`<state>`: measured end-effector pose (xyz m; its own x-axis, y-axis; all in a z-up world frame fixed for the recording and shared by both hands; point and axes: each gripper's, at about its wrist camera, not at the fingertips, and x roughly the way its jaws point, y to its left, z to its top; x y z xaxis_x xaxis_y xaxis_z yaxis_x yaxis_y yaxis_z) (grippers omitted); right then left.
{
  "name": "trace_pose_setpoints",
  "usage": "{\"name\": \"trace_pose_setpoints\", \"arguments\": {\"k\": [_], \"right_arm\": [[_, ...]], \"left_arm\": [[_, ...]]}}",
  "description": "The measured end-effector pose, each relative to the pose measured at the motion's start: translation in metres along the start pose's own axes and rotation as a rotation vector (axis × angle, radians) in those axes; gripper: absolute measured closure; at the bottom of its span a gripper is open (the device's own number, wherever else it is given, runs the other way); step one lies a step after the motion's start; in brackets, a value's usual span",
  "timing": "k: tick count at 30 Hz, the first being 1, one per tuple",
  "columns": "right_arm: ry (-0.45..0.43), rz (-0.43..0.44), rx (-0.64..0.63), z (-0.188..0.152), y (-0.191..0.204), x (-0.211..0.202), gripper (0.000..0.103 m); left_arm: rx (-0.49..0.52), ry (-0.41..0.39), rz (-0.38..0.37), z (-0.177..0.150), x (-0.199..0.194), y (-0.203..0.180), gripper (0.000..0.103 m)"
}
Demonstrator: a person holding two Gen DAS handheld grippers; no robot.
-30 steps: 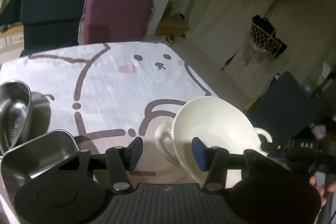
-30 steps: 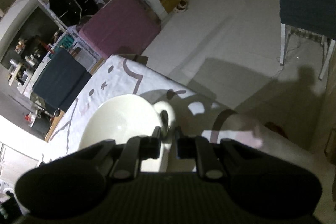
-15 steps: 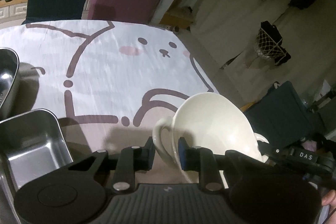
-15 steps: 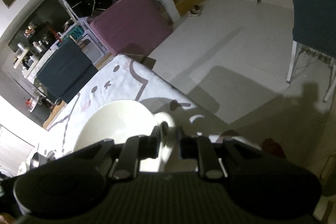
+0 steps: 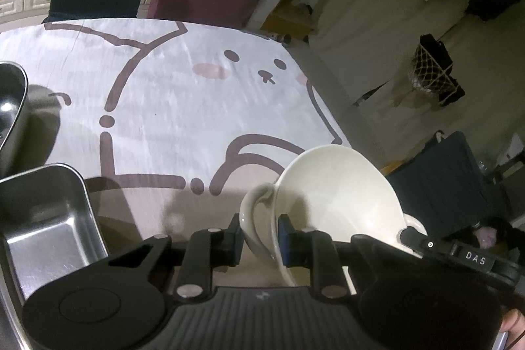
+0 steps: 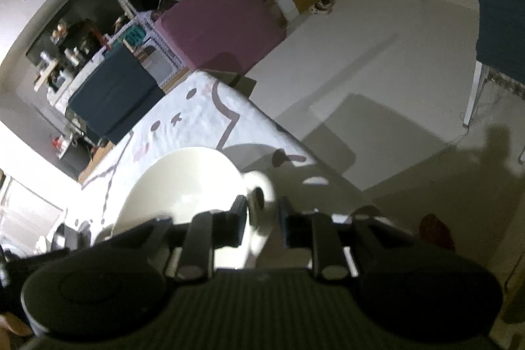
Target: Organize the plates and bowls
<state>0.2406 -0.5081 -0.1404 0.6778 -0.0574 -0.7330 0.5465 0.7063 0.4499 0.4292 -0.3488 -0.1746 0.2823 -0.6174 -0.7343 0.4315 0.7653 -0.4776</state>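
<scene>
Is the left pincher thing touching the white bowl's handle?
Touching. In the left wrist view, the left gripper has just closed its jaws on the loop handle of the white bowl, with both pads pressed against it.

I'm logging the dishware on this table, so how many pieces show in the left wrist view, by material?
White ceramic: 1, the two-handled bowl.
Stainless steel: 2, the rectangular tray and the container at the left edge.
Total: 3.
</scene>
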Motion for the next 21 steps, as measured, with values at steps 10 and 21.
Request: {"name": "trace_pose_setpoints", "arguments": {"k": [10, 21], "right_arm": [[0.007, -0.055, -0.111, -0.002, 0.013, 0.006, 0.077], [0.009, -0.07, -0.137, -0.001, 0.017, 0.003, 0.078]], "left_arm": [[0.039, 0.02, 0.031, 0.0, 0.004, -0.006, 0.078], [0.026, 0.0, 0.07, -0.008, 0.007, -0.008, 0.078]]}}
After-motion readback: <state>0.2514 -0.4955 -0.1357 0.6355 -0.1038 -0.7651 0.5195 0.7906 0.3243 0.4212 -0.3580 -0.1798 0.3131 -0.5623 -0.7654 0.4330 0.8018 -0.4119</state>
